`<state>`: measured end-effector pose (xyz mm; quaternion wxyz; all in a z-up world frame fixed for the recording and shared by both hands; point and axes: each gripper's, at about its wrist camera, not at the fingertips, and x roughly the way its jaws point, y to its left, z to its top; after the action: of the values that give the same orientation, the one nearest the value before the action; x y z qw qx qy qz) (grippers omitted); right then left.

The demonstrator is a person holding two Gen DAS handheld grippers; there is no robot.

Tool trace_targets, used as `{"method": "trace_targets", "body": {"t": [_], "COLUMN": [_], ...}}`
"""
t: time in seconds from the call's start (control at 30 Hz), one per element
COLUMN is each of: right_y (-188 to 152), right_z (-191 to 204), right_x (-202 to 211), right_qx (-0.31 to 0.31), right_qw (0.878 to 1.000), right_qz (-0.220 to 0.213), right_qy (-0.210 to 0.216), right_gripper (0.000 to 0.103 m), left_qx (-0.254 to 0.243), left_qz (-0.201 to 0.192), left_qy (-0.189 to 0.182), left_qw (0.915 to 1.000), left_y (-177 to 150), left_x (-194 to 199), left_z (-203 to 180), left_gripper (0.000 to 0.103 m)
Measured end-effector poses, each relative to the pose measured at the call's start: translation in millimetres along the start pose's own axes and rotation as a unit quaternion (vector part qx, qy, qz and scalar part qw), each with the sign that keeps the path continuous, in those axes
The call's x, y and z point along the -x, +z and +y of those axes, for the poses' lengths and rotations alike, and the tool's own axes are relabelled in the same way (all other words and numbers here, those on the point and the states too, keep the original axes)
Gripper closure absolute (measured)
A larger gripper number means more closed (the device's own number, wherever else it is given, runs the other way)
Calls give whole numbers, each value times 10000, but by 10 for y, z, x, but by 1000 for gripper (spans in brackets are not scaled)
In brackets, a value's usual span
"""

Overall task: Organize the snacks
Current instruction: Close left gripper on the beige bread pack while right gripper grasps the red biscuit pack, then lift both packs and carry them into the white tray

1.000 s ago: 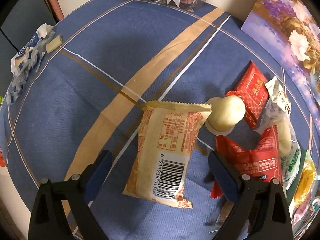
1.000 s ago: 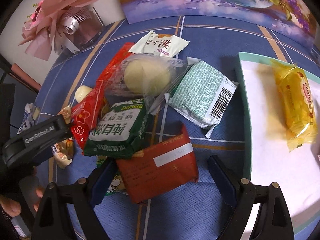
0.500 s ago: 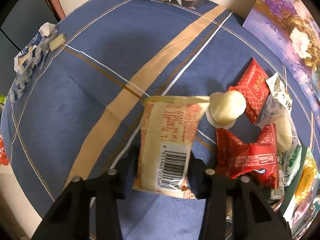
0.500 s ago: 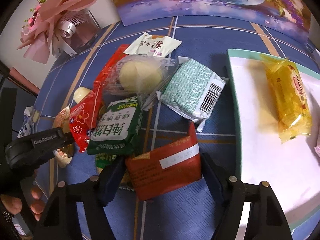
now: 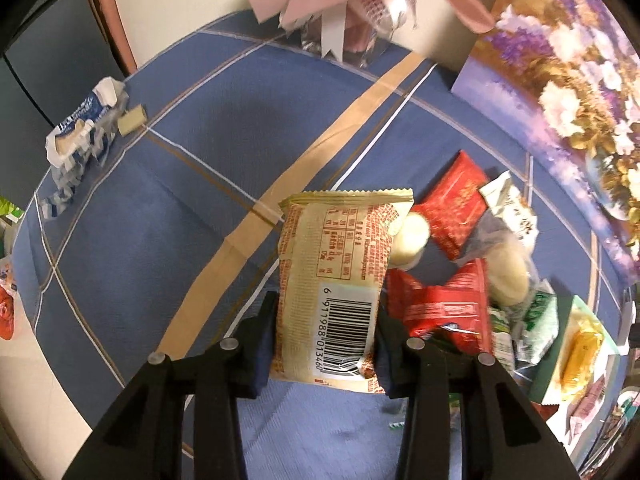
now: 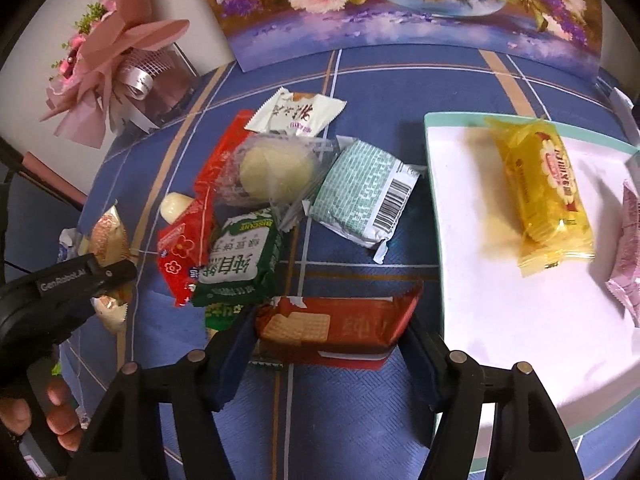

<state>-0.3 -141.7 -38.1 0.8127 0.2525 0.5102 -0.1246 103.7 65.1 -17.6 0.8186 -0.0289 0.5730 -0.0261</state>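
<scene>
**Both hand-held grippers on packets beside the snack pile**

At the counter's [image 5: 208,184] left edge lie a crumpled blue-and-white wrapper [image 5: 82,128] and a small beige block [image 5: 132,120], well apart from everything else. A pink wrapped bouquet [image 6: 116,68] stands at the far left corner, and a flower painting [image 6: 408,4] leans along the far edge.

The left hand-held gripper [image 5: 326,344] is clamped on a cream packet with a barcode [image 5: 336,280], its pads pressing the packet's two long sides near the barcode end; the packet's far sealed edge points away over the blue cloth. Just right of it sits a pale round sweet [image 5: 410,236], partly hidden behind the packet, and then a crumpled red packet [image 5: 440,304].

In the right wrist view the pile fills the middle of the counter: a red flower-print packet [image 6: 184,252], a green biscuit packet [image 6: 240,268] leaning on it, a clear bag with a pale bun [image 6: 276,172] above, a white packet [image 6: 296,114] at the far side, and a mint-green packet with a barcode [image 6: 366,196] to the right. The right hand-held gripper [image 6: 332,336] is closing on a red-brown cracker packet [image 6: 340,326] that lies crosswise between its jaws, both ends touching the pads. The green biscuit packet crowds its left finger.

Near the counter's right edge a white tray with a teal rim [image 6: 500,320] holds a yellow packet [image 6: 540,196] and, at its right side, a pink packet [image 6: 630,252].
</scene>
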Motion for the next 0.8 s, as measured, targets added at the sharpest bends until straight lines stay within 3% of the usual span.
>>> {"method": "trace_targets", "body": {"t": [0.53, 0.8], "right_y": [48, 29], "right_z": [-19, -421], "right_x": [352, 572], "right_qx": [-129, -605], "right_qw": [9991, 9963], "right_qz": [-381, -574], "right_qy": [101, -190], "right_gripper": [32, 32], "left_qx": [-318, -723], "left_qz": [-399, -356], "left_qy": [-350, -640], "left_qw": [9981, 9947], "left_y": [-58, -244], "left_x": [372, 488], "left_z": [-326, -752], "left_gripper": [60, 60]}}
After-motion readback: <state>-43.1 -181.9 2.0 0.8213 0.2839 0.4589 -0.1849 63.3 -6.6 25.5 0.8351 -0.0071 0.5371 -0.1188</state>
